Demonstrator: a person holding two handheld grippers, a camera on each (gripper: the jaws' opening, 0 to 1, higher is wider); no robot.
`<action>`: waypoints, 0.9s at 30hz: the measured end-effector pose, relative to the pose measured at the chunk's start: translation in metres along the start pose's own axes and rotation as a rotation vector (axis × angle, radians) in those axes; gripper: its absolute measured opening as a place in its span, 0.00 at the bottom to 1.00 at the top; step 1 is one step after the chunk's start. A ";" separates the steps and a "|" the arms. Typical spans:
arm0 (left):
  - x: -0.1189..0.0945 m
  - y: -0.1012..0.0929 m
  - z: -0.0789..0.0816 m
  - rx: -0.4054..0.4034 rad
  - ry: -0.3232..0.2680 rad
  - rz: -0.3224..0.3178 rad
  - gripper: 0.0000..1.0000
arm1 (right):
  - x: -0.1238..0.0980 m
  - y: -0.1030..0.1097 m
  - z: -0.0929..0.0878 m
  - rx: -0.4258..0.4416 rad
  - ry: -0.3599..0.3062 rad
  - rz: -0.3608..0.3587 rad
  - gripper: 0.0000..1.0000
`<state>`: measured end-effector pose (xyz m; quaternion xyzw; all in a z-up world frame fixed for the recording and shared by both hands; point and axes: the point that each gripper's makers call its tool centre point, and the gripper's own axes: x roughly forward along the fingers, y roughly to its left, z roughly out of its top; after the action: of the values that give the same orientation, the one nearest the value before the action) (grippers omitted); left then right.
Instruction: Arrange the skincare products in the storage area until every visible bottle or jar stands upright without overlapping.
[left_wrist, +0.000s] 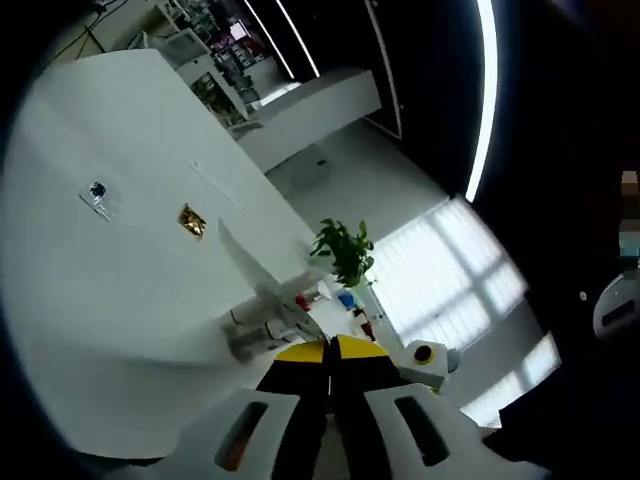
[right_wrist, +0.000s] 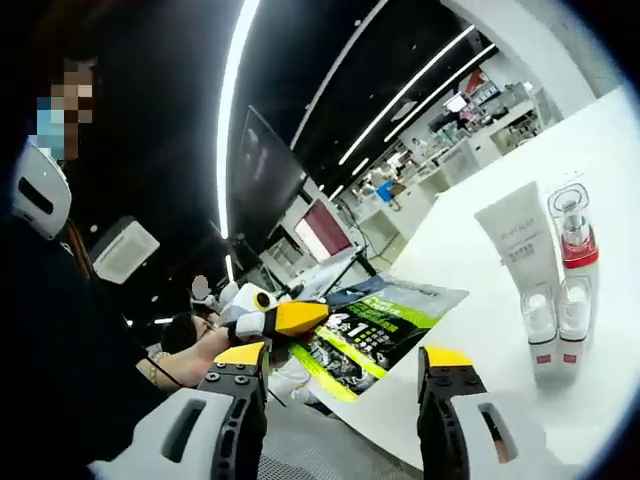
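On the white table (right_wrist: 600, 140) a white tube (right_wrist: 520, 235) stands on its cap. Beside it is a clear pump bottle with a red band (right_wrist: 576, 232), and two small white bottles with red bases (right_wrist: 555, 335) stand in front of them. My right gripper (right_wrist: 343, 358) is open and holds nothing, short of the table edge and left of the bottles. My left gripper (right_wrist: 295, 318) comes in from the left with its yellow jaws together. In the left gripper view my left gripper (left_wrist: 330, 352) is shut with nothing held, just short of the white tube (left_wrist: 243, 262) and small bottles (left_wrist: 255, 335).
A green printed sheet (right_wrist: 385, 322) lies at the table's near edge. Two small items, one dark (left_wrist: 97, 191) and one gold (left_wrist: 192, 220), lie further out on the table (left_wrist: 120, 300). A potted plant (left_wrist: 345, 250) stands beyond the table. A person's hand (right_wrist: 190, 352) holds the left gripper.
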<state>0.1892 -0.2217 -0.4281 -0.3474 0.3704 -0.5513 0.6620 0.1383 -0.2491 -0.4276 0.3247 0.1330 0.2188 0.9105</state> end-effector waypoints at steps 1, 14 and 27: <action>0.002 0.001 0.000 0.001 0.002 0.001 0.00 | -0.002 -0.003 0.000 -0.006 -0.001 -0.009 0.70; 0.030 0.029 -0.012 0.008 0.063 0.055 0.00 | -0.025 -0.028 0.005 -0.064 0.015 -0.122 0.91; 0.041 0.069 -0.036 0.021 0.115 0.139 0.00 | -0.042 -0.042 0.022 -0.129 0.000 -0.195 0.99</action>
<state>0.1954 -0.2534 -0.5100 -0.2817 0.4249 -0.5269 0.6801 0.1230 -0.3105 -0.4347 0.2508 0.1495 0.1373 0.9465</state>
